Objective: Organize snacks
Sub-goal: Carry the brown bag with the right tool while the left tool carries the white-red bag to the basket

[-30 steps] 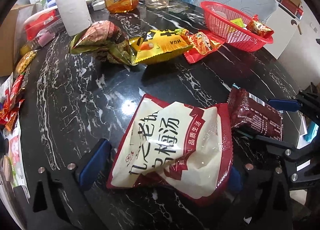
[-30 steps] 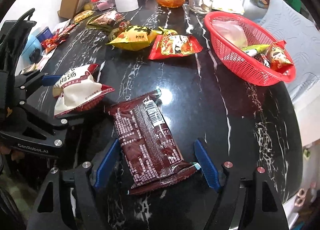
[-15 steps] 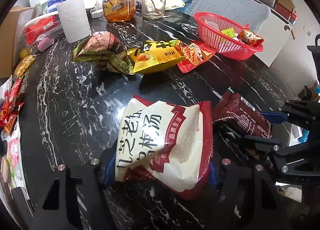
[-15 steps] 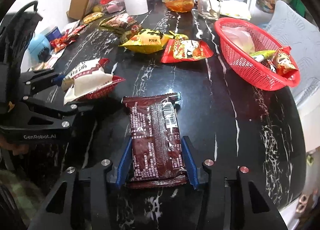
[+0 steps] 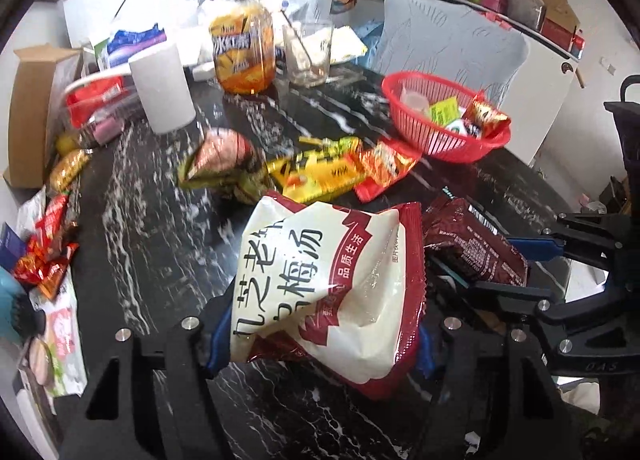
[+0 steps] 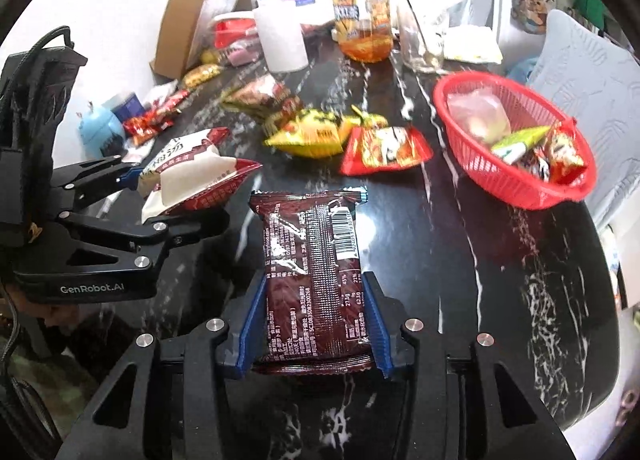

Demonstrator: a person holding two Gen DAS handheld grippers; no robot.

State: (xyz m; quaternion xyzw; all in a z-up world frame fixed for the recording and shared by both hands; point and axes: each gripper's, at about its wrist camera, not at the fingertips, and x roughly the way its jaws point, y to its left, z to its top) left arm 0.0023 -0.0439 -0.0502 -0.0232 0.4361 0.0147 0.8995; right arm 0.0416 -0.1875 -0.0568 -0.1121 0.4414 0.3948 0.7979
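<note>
Now your left gripper [image 5: 320,334] has closed on the white-and-red pouch [image 5: 320,284], your right gripper [image 6: 312,326] on the brown packet [image 6: 314,272]; both are lifted off the table's [image 6: 460,260] near edge, ready for the red basket [image 6: 516,183].

The left tool [image 6: 180,199] is built of black angular plates, studded with silver screws, lettered "GenRobot.AI", with a black cable looped above. Blue ribbed pads [image 6: 376,324] line the right tool [image 6: 312,324].

1. Ahead of my tongs spreads a black marble table [image 6: 500,260] with white veins.
2. Yellow packet [image 6: 312,135] and red packet [image 6: 386,151] lie mid-table.
3. Red basket [image 6: 516,183] sits far right; paper roll [image 6: 280,39] and tea bottle [image 6: 364,27] stand beyond.
</note>
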